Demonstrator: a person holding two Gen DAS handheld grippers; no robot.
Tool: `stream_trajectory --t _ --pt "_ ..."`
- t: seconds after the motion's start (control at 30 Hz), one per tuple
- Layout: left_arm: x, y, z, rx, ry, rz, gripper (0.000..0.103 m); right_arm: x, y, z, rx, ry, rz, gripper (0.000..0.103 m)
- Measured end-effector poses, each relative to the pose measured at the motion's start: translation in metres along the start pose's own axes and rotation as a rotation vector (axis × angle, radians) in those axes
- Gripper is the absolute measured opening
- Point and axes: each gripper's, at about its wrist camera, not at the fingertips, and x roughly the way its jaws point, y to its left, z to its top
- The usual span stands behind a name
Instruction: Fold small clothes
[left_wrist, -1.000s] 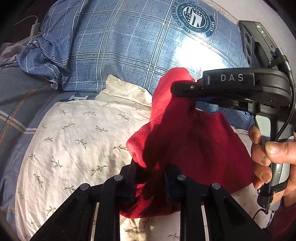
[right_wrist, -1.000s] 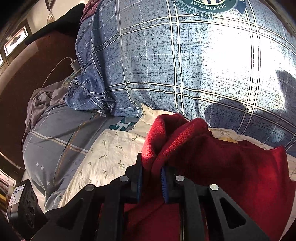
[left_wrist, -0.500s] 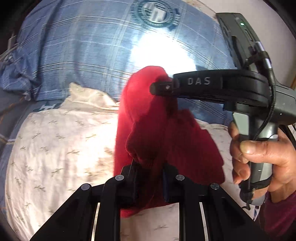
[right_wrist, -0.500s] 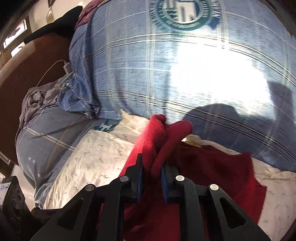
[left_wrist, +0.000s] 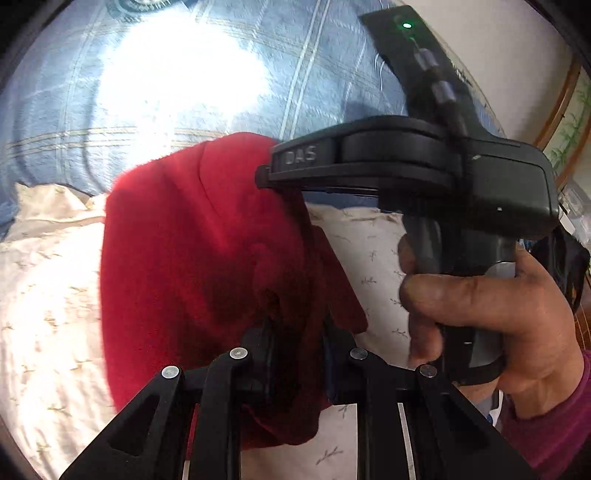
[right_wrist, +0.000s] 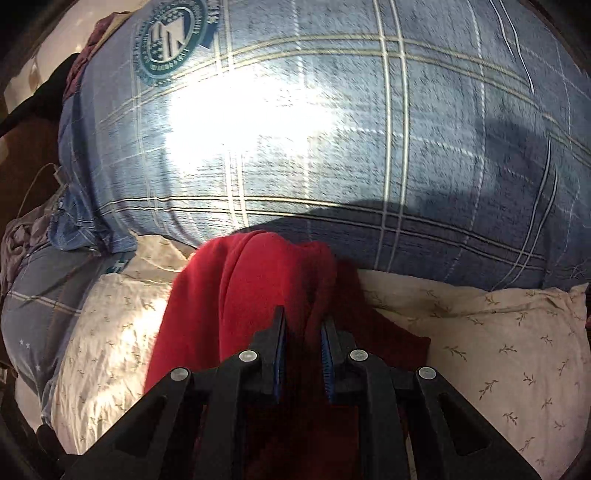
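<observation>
A small red knit garment hangs lifted over a cream floral pillow. My left gripper is shut on its lower edge. My right gripper shows in the left wrist view as a black tool held by a hand, its fingers buried in the garment's upper corner. In the right wrist view the right gripper is shut on a bunched fold of the red garment, which drapes down to the left over the cream pillow.
A large blue plaid pillow with a round crest stands right behind the cream pillow. Grey and blue bedding lies at the left. A wall and wooden frame are at the right.
Both grippers have lifted the red garment and moved right and closer together. The garment now hangs bunched and narrower, with more cream pillow exposed on the right.
</observation>
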Motion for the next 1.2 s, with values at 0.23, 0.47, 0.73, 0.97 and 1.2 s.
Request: stream_trajectory --t 0.23,0.47,0.73,0.97,1.2 --pt "0.006 0.012 -0.004 -0.013 0.057 -0.084 0.045 0.039 -0.027 -0.022 0.092 0.071 0.005 0.026" --pt "-0.076 0.03 -0.018 0.064 -0.021 0.007 0.059 -0.029 -0.031 -0.05 0.197 -0.007 0.126 0.067" --pt "-0.098 0.061 -0.036 -0.054 -0.033 0.112 0.059 -0.007 -0.004 -0.091 0.246 0.114 0.216 0.064" --pt "-0.084 0.049 -0.027 -0.025 -0.034 0.156 0.06 -0.052 0.003 -0.105 0.145 -0.08 0.104 0.018" --pt "-0.05 0.054 -0.026 -0.046 0.002 0.179 0.06 -0.043 -0.015 -0.115 0.21 -0.034 0.101 0.033"
